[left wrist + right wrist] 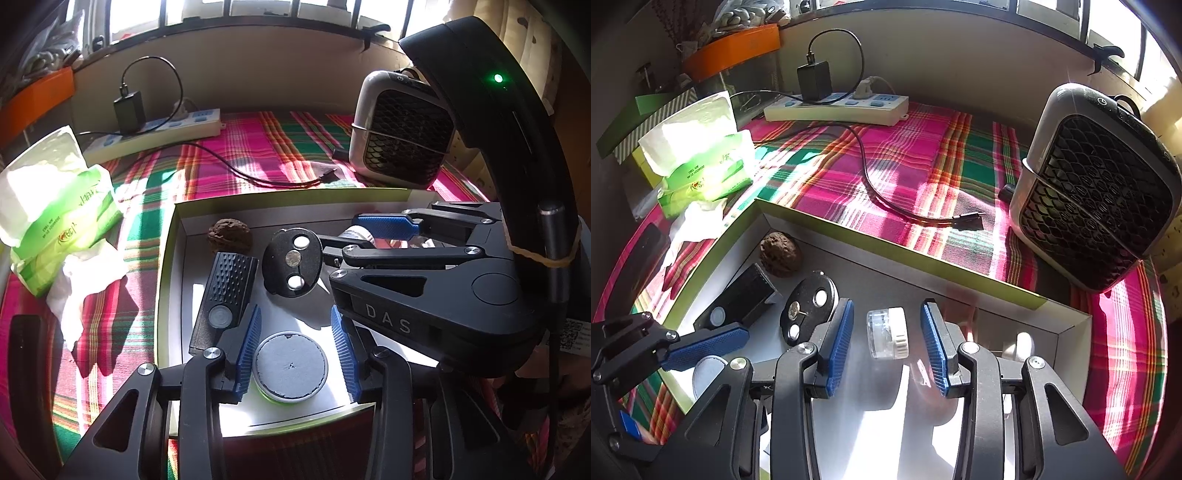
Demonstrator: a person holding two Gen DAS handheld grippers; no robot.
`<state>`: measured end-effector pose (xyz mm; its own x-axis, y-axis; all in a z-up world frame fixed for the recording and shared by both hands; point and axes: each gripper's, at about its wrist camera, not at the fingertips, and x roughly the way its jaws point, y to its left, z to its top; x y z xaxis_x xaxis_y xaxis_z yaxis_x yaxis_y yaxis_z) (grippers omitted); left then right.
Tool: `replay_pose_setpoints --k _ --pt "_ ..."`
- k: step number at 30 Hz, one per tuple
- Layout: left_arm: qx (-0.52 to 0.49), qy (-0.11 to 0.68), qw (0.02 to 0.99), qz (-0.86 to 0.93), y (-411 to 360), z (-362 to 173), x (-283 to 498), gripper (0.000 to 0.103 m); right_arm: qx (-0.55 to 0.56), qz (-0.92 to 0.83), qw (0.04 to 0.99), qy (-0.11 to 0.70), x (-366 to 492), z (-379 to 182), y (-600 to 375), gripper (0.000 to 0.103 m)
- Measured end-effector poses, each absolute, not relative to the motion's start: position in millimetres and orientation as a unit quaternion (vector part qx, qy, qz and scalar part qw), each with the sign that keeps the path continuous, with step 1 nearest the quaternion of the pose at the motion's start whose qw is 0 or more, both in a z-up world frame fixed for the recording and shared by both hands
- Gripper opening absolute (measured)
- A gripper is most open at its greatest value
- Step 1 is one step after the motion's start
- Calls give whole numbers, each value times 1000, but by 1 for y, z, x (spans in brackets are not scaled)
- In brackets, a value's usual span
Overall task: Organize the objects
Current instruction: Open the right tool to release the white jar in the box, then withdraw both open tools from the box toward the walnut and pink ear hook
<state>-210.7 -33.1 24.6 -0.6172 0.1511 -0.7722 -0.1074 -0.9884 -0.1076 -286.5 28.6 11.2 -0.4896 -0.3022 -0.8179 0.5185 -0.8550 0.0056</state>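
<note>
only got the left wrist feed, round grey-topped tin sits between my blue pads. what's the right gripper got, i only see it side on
Observer: In the right wrist view a small clear jar with a white lid lies on its side between the right gripper pads; neither pad touches it.
Operator: anything else in the box past that gripper
Observer: Yes, a white object stands in the box to its right, partly hidden behind the gripper's linkage.
Operator: is my tin gripped
Observer: No. The left gripper pads stand clear of the tin on both sides.
</note>
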Motion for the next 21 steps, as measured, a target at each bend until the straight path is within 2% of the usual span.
replay_pose_setpoints --k 18,21 --pt "-426 -28 69 902 -39 29 -201 41 435 -862 234 113 -276 21 32 40" --pt "-423 -30 70 903 -41 31 -198 42 433 -864 233 111 -273 23 33 44"
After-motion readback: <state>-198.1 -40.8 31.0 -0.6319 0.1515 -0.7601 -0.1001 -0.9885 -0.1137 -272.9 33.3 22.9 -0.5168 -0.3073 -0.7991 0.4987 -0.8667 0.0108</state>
